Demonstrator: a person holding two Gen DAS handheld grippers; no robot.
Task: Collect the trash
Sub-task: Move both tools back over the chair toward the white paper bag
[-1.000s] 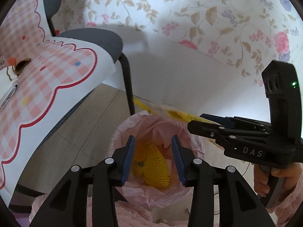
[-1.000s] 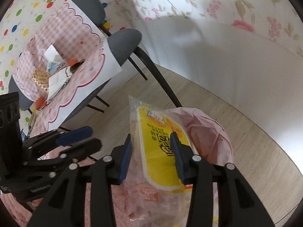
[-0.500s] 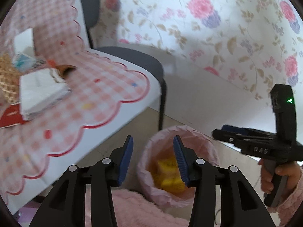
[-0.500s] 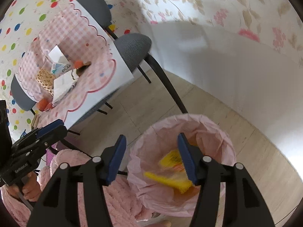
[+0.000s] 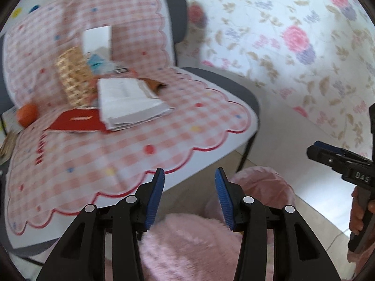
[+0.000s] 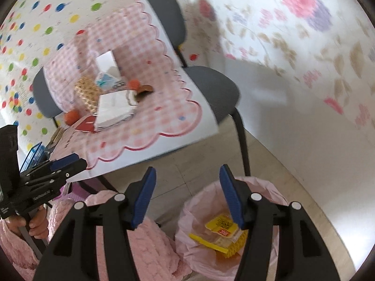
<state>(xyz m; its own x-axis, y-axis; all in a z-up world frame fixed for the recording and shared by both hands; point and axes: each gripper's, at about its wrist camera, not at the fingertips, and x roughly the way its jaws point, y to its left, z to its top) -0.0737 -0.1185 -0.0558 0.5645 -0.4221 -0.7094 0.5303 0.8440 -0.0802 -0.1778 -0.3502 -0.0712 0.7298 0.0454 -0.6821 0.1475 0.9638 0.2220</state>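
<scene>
Both grippers, left and right, are released and empty, jaws having just been opening; yellow wrapper lies in the pink-lined bin.

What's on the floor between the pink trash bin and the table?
Just bare floor between the bin and the table, plus a chair leg. The right wrist view shows it.

Bin contents hidden behind rim; tabletop clutter blurred, perhaps papers

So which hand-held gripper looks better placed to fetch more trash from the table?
Probably the left gripper: open, empty, it faces the table. The right gripper hangs nearer the bin.
</scene>
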